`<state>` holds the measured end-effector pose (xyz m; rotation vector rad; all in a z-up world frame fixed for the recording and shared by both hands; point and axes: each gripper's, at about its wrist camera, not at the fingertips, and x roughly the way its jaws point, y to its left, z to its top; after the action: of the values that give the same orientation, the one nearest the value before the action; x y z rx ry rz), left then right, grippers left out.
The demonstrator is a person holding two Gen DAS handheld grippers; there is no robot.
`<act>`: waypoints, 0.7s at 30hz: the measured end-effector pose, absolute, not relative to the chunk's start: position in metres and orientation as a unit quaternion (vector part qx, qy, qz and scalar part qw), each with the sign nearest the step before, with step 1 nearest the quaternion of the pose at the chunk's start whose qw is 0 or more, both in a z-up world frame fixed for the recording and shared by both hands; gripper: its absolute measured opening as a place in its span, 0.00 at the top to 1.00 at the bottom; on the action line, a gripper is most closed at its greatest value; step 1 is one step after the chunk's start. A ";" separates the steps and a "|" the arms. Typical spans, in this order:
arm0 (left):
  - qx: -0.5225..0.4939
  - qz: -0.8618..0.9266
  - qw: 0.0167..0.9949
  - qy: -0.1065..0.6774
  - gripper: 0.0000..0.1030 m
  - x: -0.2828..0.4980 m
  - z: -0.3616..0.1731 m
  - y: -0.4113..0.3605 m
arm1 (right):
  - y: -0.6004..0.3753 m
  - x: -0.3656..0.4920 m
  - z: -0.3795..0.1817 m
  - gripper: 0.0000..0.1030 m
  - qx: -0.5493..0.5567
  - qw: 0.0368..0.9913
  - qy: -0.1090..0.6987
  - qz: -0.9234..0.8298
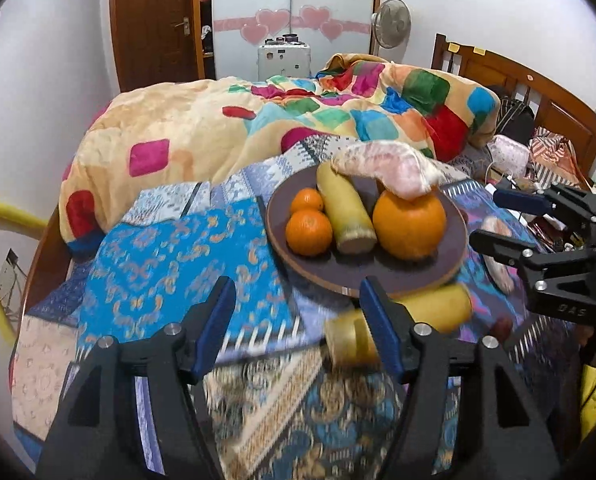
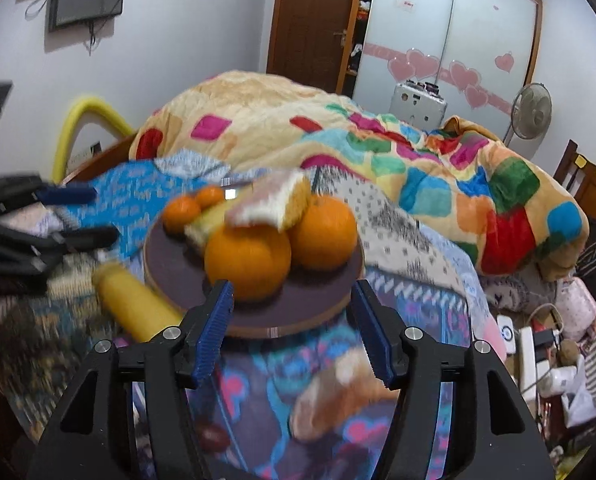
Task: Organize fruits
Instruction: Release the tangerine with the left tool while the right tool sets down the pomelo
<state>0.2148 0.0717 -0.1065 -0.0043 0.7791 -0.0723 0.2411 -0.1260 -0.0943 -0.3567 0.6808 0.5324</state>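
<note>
- Here, the round plate (image 1: 453, 256) sits on the patterned bedspread (image 1: 170, 248) of a bed, holding two mandarins (image 1: 309, 232), a yellow stalk piece (image 1: 347, 216), large oranges (image 1: 409, 224) and a pomelo wedge (image 1: 385, 164).
- Another yellow stalk piece (image 1: 437, 312) lies off the plate, just beside its near rim.
- The left gripper (image 1: 298, 320) stands half open, empty; its right finger partly hides that stalk.
- The right gripper (image 2: 292, 320) is half open, empty.
- Only the right wrist view shows a second orange (image 2: 323, 232) and a blurred pomelo chunk (image 2: 337, 396) near the gripper.
</note>
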 end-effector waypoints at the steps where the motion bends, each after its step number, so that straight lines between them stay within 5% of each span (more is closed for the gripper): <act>1: -0.002 -0.035 0.924 0.381 0.38 0.211 -0.108 0.072 | -0.127 0.239 -0.100 0.44 -0.177 0.891 0.332 0.255; 21: -0.001 -0.027 0.913 0.406 0.37 0.203 -0.132 0.072 | -0.119 0.226 -0.123 0.44 -0.186 0.855 0.373 0.310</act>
<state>0.2027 0.0717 -0.1324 -0.0012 0.8362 -0.0548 0.2264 -0.1190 -0.1232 -0.3918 0.7845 0.6515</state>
